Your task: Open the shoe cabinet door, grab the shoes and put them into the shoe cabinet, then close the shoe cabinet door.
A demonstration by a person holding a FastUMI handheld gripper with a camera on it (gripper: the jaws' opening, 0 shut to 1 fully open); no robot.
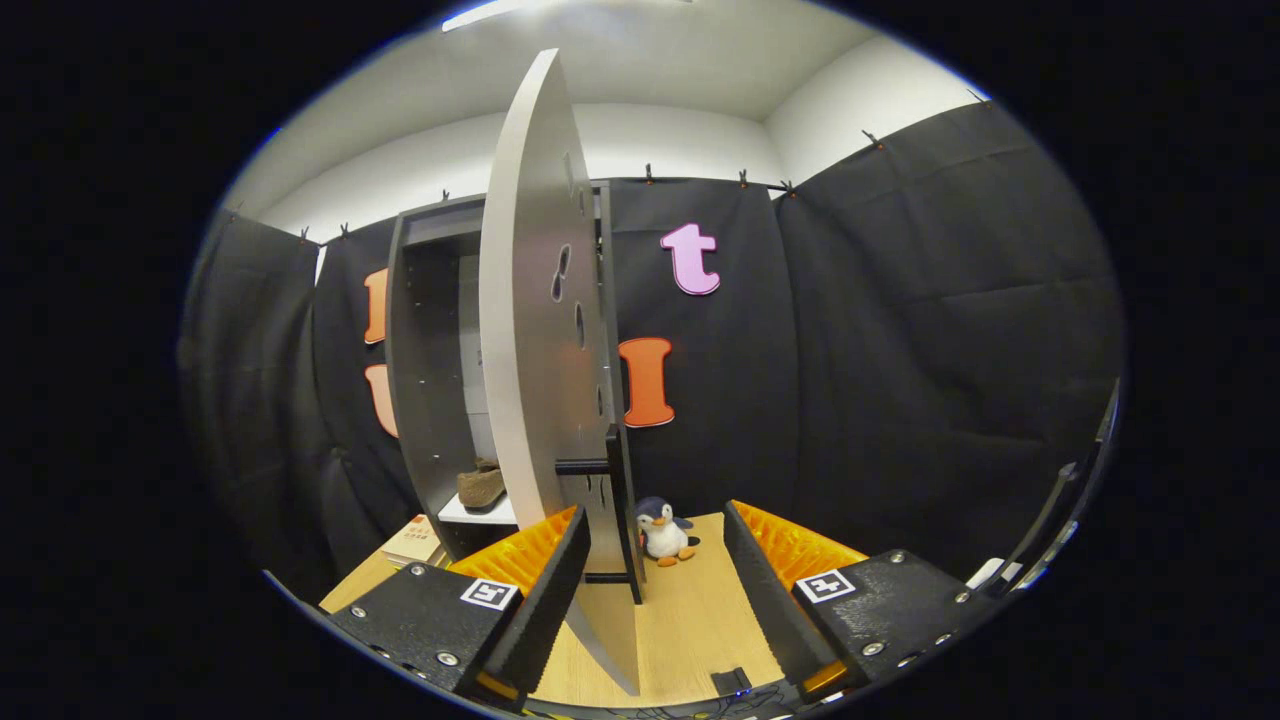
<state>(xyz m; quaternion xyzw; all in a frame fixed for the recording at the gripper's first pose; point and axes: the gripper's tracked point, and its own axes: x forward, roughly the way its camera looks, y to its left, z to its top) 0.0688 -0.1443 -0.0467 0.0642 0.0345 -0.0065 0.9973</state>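
Claw (655, 600) spread around pale door (530, 330) edge, brown shoe (481, 487) inside cabinet (425, 350)

Claw (655, 580) spread wide, cabinet door (535, 330) edge between fingers

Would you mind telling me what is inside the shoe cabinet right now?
A brown shoe sits on a white shelf inside the shoe cabinet. The open door, standing edge-on between the gripper's spread fingers, covers the rest of the interior, so a second shoe cannot be confirmed.
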